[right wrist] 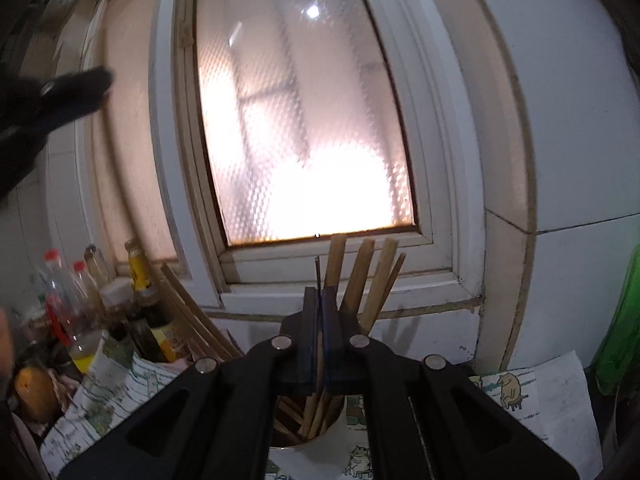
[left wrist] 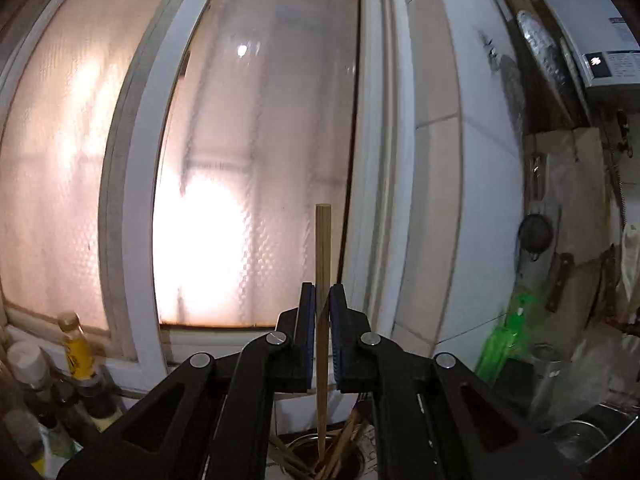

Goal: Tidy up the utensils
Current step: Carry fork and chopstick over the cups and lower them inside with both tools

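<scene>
A dim kitchen corner is seen from two wrist cameras, facing a frosted window [left wrist: 256, 160] lit from outside.

In the left view, the left gripper [left wrist: 322, 300] is closed on a single wooden chopstick [left wrist: 322, 248]. The chopstick is held upright between the blue pads, its long axis vertical. Its blunt top stands above the fingers, and its lower end reaches down into a round metal cup [left wrist: 356, 462] directly below, where other chopsticks lean. The gripper is thus poised straight over the cup, pointed toward the window.

In the right view, the right gripper [right wrist: 320, 300] is seen with its pads nearly together around something thin and dark; what it is cannot be told. Just beyond and below it, the same cup [right wrist: 328, 432] holds a bundle of sticks [right wrist: 360, 276] fanning up and to the right.

Bottles [right wrist: 80, 312] are crowded at the left on a patterned bench cover [right wrist: 532, 392].

Judged from this, a straight downward release by the left gripper is what remains.
</scene>
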Action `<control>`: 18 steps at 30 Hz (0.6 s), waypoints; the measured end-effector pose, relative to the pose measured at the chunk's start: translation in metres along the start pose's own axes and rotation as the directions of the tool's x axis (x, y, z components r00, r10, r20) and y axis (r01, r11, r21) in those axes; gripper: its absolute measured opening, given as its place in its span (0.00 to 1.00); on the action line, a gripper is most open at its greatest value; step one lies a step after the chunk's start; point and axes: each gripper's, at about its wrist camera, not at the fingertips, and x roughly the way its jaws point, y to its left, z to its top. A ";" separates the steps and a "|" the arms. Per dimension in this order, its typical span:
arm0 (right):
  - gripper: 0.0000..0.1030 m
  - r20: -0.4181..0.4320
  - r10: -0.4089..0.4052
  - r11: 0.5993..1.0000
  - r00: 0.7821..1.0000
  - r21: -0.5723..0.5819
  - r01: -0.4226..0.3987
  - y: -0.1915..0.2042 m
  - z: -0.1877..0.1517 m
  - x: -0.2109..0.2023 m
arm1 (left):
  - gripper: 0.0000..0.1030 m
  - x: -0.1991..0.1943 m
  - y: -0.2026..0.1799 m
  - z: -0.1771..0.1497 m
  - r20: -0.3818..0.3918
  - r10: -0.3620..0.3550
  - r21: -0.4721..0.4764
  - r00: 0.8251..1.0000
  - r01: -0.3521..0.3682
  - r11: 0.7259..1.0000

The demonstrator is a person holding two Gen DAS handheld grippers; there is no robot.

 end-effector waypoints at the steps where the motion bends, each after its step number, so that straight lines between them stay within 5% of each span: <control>1: 0.02 -0.007 0.012 1.000 1.000 0.002 -0.012 -0.001 -0.001 0.002 | 0.06 0.007 0.005 -0.008 -0.012 0.005 -0.016 1.000 -0.005 1.000; 18: 0.03 -0.149 0.194 0.976 0.970 0.128 -0.176 -0.003 -0.016 0.032 | 0.06 0.050 0.027 -0.086 -0.127 -0.093 -0.106 0.988 0.080 0.991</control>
